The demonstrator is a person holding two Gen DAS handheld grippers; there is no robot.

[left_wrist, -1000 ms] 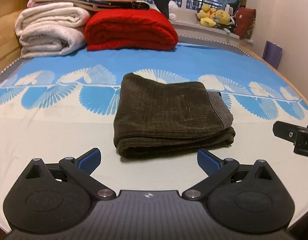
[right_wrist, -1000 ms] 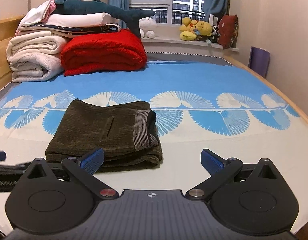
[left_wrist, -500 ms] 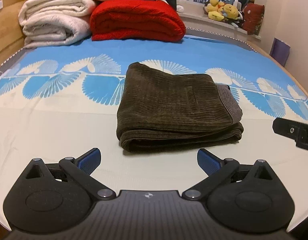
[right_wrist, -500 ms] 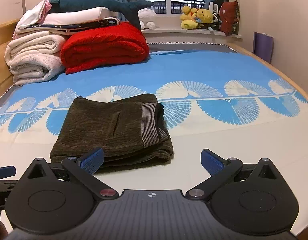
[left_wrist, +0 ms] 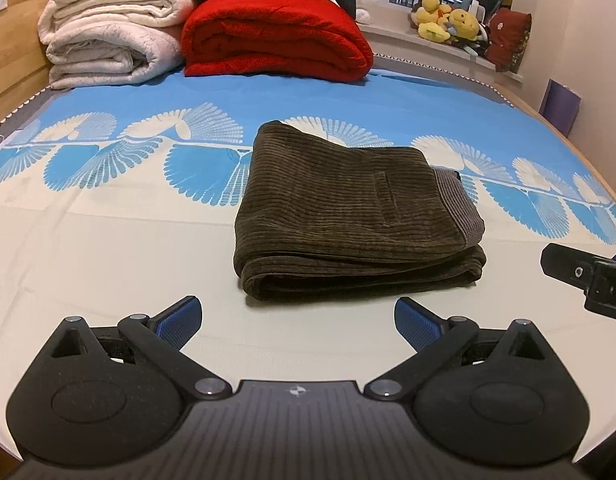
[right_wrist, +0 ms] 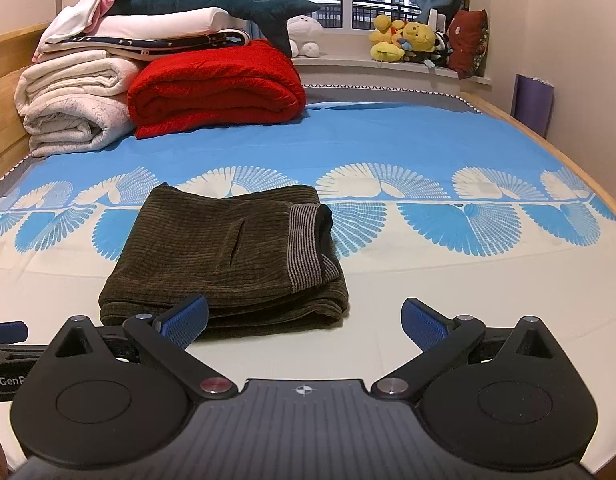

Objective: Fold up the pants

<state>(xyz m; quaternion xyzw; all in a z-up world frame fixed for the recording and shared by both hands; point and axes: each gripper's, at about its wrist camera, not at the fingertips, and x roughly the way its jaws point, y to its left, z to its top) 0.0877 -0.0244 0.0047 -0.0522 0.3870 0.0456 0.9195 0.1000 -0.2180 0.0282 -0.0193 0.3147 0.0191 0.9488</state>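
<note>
Grippers [left_wrist: 297, 320] wide; pants [left_wrist: 356, 216] folded

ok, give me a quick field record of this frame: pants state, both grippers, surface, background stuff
pants: folded into a compact stack, lying flat, striped waistband on its right edge
left gripper: jaws open, empty, short of the pants' near edge
right gripper: jaws open, empty, pants ahead to its left
contact: neither gripper touches the pants
surface: bed sheet, blue fan print
background: red blanket, white blankets, plush toys on the sill
</note>
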